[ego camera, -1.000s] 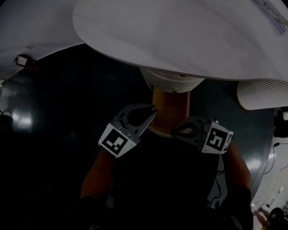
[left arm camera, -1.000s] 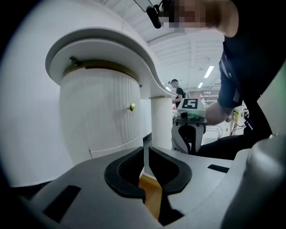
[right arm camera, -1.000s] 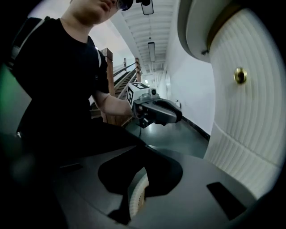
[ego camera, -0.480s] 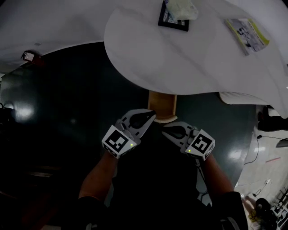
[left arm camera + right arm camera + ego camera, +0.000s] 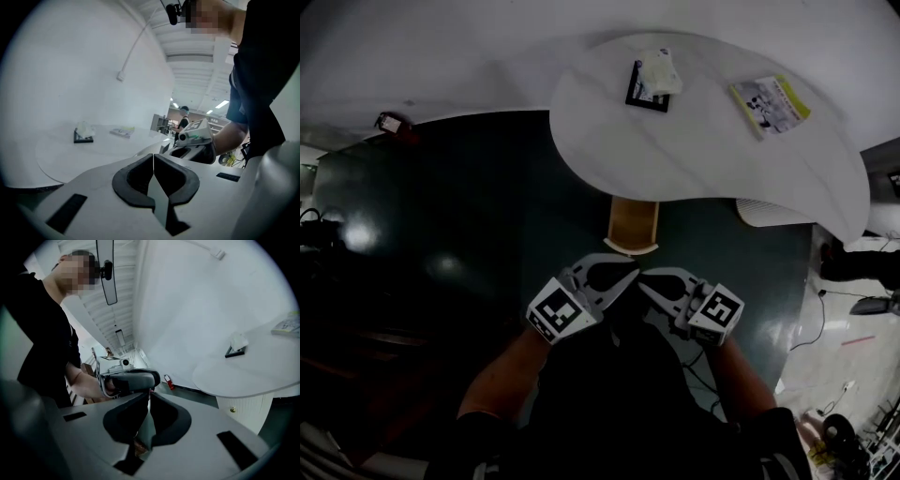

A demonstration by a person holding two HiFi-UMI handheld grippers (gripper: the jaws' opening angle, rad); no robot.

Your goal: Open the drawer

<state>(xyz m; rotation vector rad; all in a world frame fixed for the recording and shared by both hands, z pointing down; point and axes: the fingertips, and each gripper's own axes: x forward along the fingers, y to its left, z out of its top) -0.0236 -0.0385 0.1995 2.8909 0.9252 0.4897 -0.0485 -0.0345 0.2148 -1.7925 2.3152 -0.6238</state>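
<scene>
While the left gripper (image 5: 153, 161) and the right gripper (image 5: 149, 401) both sit closed on nothing, well short of the white table (image 5: 703, 141), I worry a shut-jawed reach would only bump the wooden drawer (image 5: 633, 223) jutting from under its near edge.

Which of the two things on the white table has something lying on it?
The black tray, left of the yellow-edged booklet; a crumpled white wad tops it.
</scene>
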